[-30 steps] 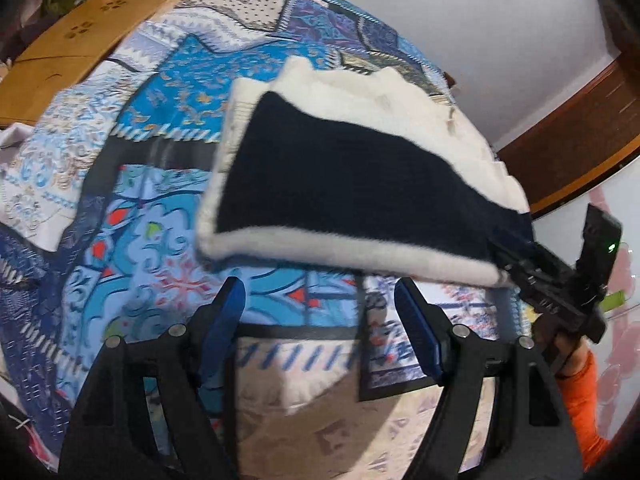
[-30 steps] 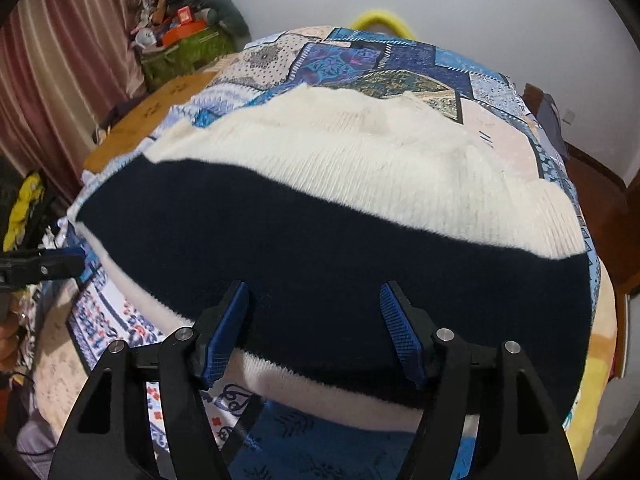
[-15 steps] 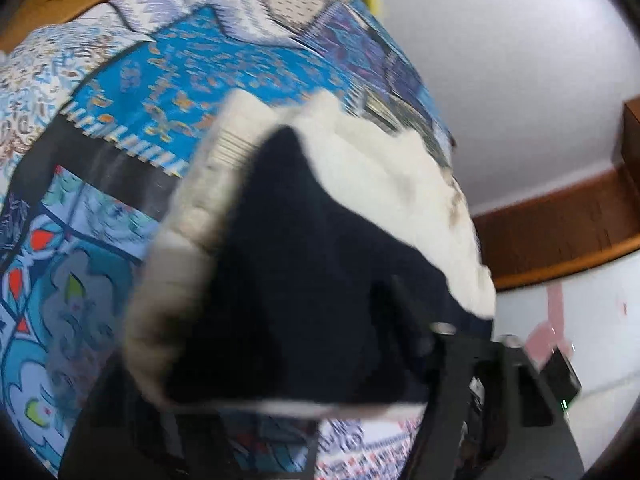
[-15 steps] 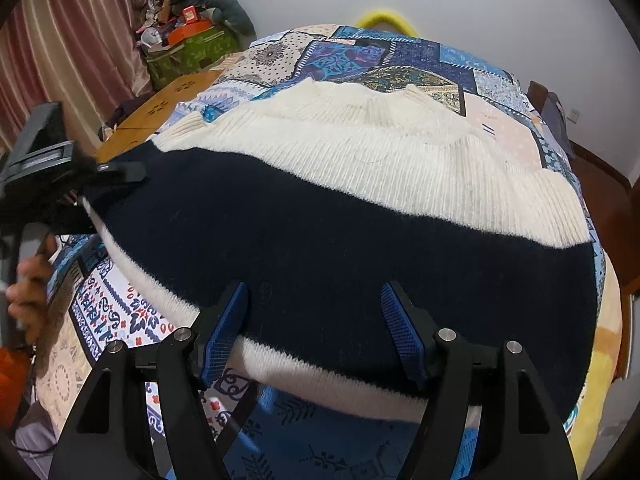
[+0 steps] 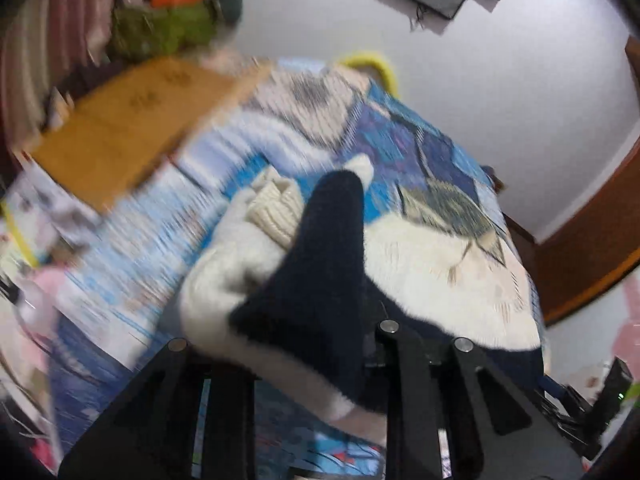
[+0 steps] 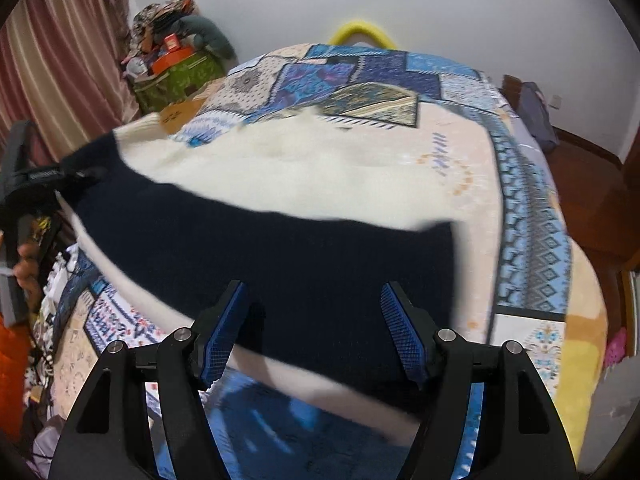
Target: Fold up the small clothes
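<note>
Bed (image 6: 520, 208) under patchwork quilt. Cream-and-navy sweater (image 6: 304, 208) spread across quilt, left corner lifted and bunched. Right tongs (image 6: 314, 332) apart, hovering over navy band near hem. Left tongs (image 5: 304, 360) clamped on sweater corner, fabric draped over fingers.

Left wrist view: low and very close behind its fingers (image 5: 404, 364), tilted, facing along the bed (image 5: 432, 148) toward the white wall (image 5: 500, 60). Right wrist view: slightly higher, near the bed's (image 6: 532, 216) front edge, facing that wall (image 6: 460, 8). Both share the sweater (image 5: 320, 264) (image 6: 280, 256), yellow hoop (image 5: 380, 64) (image 6: 360, 30) and curtain corner (image 5: 52, 40) (image 6: 60, 60).
</note>
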Demonstrator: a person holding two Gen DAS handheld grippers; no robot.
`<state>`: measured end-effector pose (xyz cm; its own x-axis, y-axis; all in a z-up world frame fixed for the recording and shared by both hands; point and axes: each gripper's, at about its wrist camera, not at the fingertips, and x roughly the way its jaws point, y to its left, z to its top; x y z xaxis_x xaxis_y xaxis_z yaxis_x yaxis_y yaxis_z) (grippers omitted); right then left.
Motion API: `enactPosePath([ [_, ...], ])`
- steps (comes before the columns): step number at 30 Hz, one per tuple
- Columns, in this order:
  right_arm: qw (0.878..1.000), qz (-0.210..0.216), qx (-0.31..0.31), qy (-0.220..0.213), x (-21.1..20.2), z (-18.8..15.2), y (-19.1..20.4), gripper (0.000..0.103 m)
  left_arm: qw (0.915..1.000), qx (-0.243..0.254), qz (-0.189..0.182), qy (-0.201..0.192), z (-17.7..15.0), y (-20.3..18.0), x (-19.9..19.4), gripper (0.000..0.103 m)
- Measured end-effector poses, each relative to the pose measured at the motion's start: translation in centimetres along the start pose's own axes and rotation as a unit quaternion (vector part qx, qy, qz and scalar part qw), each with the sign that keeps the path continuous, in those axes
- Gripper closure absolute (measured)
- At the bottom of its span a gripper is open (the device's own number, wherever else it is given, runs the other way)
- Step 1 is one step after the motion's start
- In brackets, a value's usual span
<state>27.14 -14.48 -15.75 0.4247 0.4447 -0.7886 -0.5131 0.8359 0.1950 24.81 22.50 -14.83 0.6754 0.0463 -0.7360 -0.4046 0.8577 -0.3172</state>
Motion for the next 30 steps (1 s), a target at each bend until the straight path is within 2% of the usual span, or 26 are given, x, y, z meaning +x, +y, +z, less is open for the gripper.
enactPosePath([
  [3,1.000,-0.004,0.006,-0.001,-0.1,-0.2,-0.6,0.039,0.9994,0.019,0.016,-0.025,1.3,-1.1,-1.5,0.080],
  [7,1.000,0.004,0.006,0.014,1.0,-0.9,-0.8,0.039,0.9979,0.050,0.008,-0.040,1.9,-4.2,-2.4,0.081],
  [10,0.999,0.012,0.007,0.030,2.4,-1.5,-0.8,0.039,0.9960,0.077,-0.016,-0.043,2.1,-7.9,-2.6,0.081],
  [17,0.999,0.029,0.026,0.026,2.8,-1.9,-1.5,0.037,0.9887,0.119,-0.085,-0.031,2.1,-17.1,-2.1,0.082],
  [23,0.999,0.032,0.032,0.022,2.8,-2.3,-1.5,0.037,0.9801,0.157,-0.118,-0.025,0.1,-23.6,-1.6,0.082],
  [30,0.998,0.043,0.040,0.020,2.5,-2.5,-1.8,0.037,0.9686,0.212,-0.124,0.037,-4.9,-26.6,1.2,0.082],
])
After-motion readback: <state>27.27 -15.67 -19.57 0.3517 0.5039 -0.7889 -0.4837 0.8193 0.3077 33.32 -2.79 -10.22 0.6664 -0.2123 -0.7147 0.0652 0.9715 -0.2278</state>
